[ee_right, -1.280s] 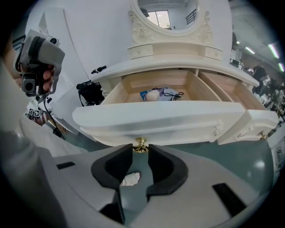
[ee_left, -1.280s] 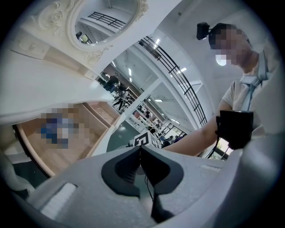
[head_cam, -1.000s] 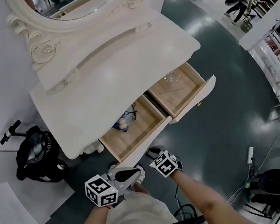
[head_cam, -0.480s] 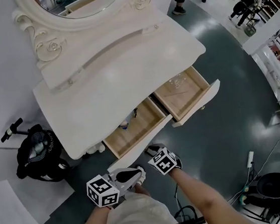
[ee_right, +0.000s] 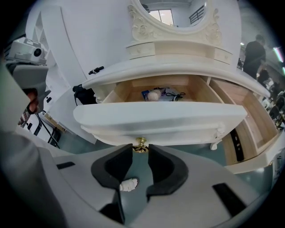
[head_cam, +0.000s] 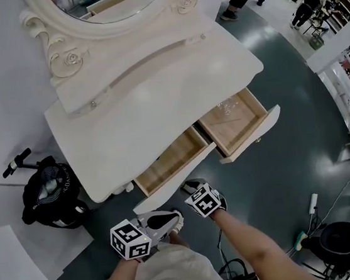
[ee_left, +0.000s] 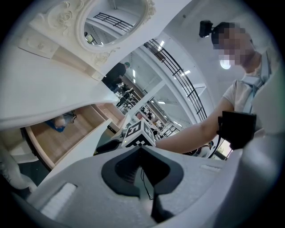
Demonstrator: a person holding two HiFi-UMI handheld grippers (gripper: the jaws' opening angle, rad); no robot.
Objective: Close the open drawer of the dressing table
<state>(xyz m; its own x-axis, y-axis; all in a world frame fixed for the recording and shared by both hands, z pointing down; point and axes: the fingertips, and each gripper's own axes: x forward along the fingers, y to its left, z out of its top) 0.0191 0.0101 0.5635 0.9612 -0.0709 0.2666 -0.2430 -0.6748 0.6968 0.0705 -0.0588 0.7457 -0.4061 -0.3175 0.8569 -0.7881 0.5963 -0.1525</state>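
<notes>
Knob [ee_right: 141,144] of the left drawer [head_cam: 166,167] is pinched in the right claw [head_cam: 192,186], jaws half apart on it. That drawer juts near, partly out from under the tabletop [head_cam: 152,107]. Left claw [ee_left: 140,149] is closed and empty. Next, I judge, comes a straight push far until the front seats. The right drawer [head_cam: 233,122] is open too.

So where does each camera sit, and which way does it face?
Head view: on the person's head, looking steeply down on the white painted dressing table; both forearms, the left gripper and right gripper show.
Left gripper view: on the left gripper, looking along its shut jaws up to the oval carved mirror; the person's torso and right arm show.
Right gripper view: on the right gripper, facing the open wood-lined drawer; its jaws grip the small brass knob.
Shared: all three show that drawer.
</notes>
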